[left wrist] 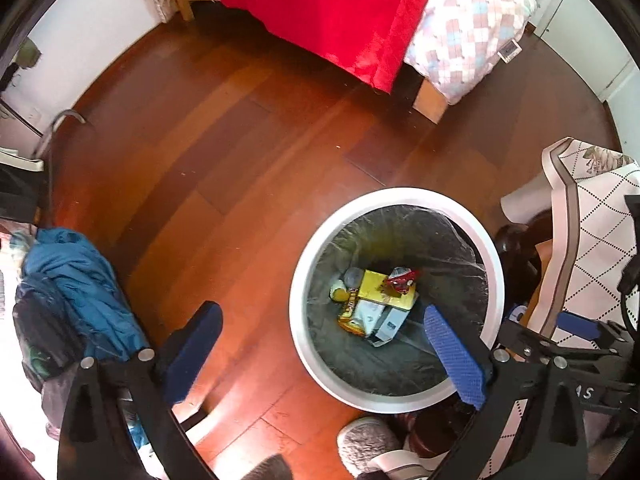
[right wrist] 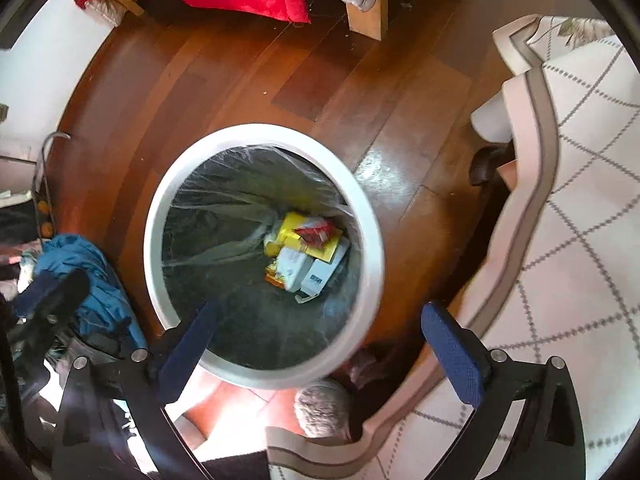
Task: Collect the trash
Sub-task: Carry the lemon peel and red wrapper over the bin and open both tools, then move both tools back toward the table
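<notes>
Left gripper (left wrist: 322,346): jaws wide apart, nothing between the blue pads (left wrist: 454,360); it points steeply down, its right pad over the near rim of the bin, its left pad over bare floor.

Right gripper (right wrist: 320,342): jaws wide apart, empty; it points straight down, its left pad (right wrist: 188,342) over the near edge of the bin mouth, its right pad beside the patterned cloth.

Trash bin (left wrist: 396,196): round, white rim, lined with a clear bag (right wrist: 224,200); stands on the floor just beside the cloth's edge.

Trash (right wrist: 306,256): yellow packet, red wrapper on top of it, white cartons beneath, all at the bottom of the bin, toward its right side in the right wrist view.

Wooden floor (left wrist: 240,140): reddish boards; no loose litter is plain on them, apart from a few small specks.

Surroundings: red bedcover (left wrist: 320,12) and checked pillow (left wrist: 468,28) far; blue garment (left wrist: 80,272) at near left; patterned cloth (right wrist: 580,220) at right; grey slipper (right wrist: 324,408) near.

Step, as judged: both loads look dropped. To do it well, lift the pads straight up, clear of rim and liner, so the bag is not snagged, then scan floor and tabletop for remaining pieces.
</notes>
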{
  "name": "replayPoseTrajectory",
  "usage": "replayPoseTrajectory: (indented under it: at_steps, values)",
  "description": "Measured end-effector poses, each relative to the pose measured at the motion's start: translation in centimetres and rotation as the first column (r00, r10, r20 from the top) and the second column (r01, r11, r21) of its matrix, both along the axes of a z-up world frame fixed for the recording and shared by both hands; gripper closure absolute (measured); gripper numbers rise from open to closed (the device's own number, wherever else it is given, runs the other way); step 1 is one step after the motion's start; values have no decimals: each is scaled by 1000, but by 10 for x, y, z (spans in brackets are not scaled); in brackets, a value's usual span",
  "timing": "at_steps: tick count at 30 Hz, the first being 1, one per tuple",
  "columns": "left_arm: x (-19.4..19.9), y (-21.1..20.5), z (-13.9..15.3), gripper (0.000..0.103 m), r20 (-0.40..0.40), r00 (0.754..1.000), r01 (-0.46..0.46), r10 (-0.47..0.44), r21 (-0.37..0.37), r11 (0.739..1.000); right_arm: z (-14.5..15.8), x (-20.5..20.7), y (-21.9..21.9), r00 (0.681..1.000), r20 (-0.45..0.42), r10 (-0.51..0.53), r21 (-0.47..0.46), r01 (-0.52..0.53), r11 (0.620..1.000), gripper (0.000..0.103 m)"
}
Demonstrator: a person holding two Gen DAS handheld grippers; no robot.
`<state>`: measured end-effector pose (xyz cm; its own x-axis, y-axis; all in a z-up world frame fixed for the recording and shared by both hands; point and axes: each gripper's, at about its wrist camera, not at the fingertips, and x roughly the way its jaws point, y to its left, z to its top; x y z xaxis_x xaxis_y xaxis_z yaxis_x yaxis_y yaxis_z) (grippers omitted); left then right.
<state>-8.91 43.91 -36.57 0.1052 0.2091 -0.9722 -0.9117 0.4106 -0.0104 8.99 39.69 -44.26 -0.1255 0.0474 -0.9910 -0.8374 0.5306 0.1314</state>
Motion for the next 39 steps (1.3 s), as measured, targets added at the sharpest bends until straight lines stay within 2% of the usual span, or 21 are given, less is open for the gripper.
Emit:
replayPoseTrajectory:
  at_steps: [6, 12, 22, 29, 33, 39]
  values:
    - [-14, -10, 25, 0, -11, 1000, -19, 19, 45, 999, 35, -9, -13, 997, 69, 39, 11, -40, 999, 0]
    - [-24, -27, 62, 0, -4, 1000, -23, 23, 97, 995, 75, -14, -26, 996, 90, 23, 56, -28, 998, 0]
    - [-33, -79, 146, 0, 49, 999, 4, -16, 229, 973, 174, -30, -75, 993, 120, -16, 212, -10, 977, 0]
    - [-37, -123, 205, 0, 105, 992, 26, -62, 314, 949, 251, -37, -129, 991, 119, -59, 355, 13, 935, 0]
    - [-32, -148, 232, 0, 124, 989, 33, -82, 355, 934, 292, -36, -167, 990, 102, -95, 443, 40, 896, 0]
    - [5, -191, 261, 0, 145, 980, 64, -133, 404, 913, 336, -10, -234, 981, 40, -189, 536, 139, 833, 0]
